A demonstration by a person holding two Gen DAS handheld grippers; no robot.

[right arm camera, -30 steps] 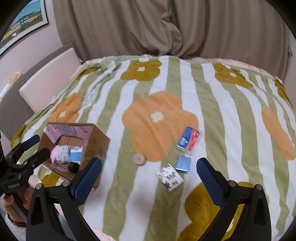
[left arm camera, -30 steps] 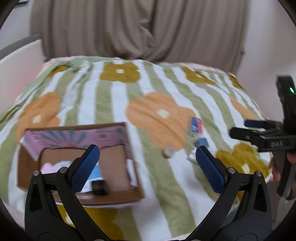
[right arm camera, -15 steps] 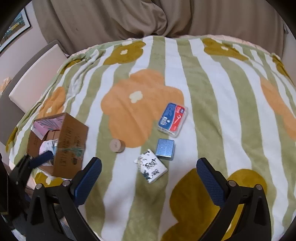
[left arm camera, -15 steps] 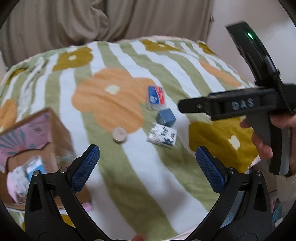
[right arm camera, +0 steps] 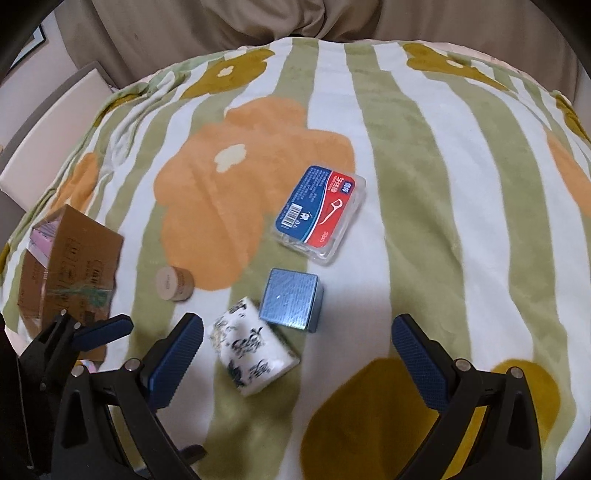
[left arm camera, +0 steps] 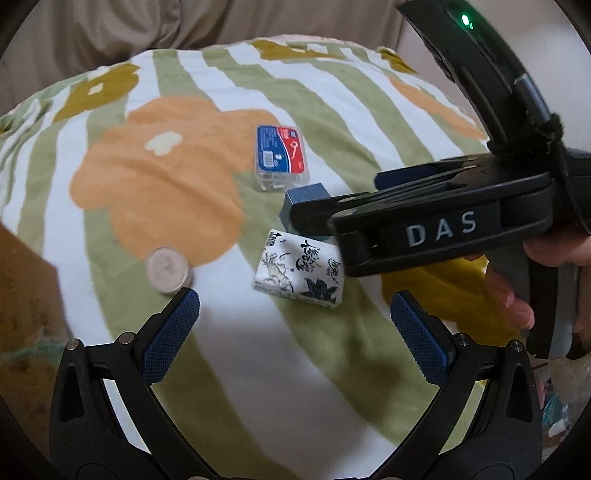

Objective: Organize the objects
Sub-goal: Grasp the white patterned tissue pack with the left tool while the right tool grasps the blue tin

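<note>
Several small items lie on a flowered striped blanket: a white tissue pack with black print, a blue cube box, a clear floss-pick case with a blue and red label, and a round beige tin. My right gripper is open and empty, just above the tissue pack and cube. My left gripper is open and empty, in front of the tissue pack. The right gripper's body crosses the left wrist view and hides part of the cube.
A cardboard box with pink things inside stands on the blanket at the left; its wall also shows in the left wrist view. A beige curtain hangs behind. A white chair back is at the far left.
Both grippers have moved closer to the loose items. The left gripper has swung right, away from the cardboard box. Both stay open and empty.
</note>
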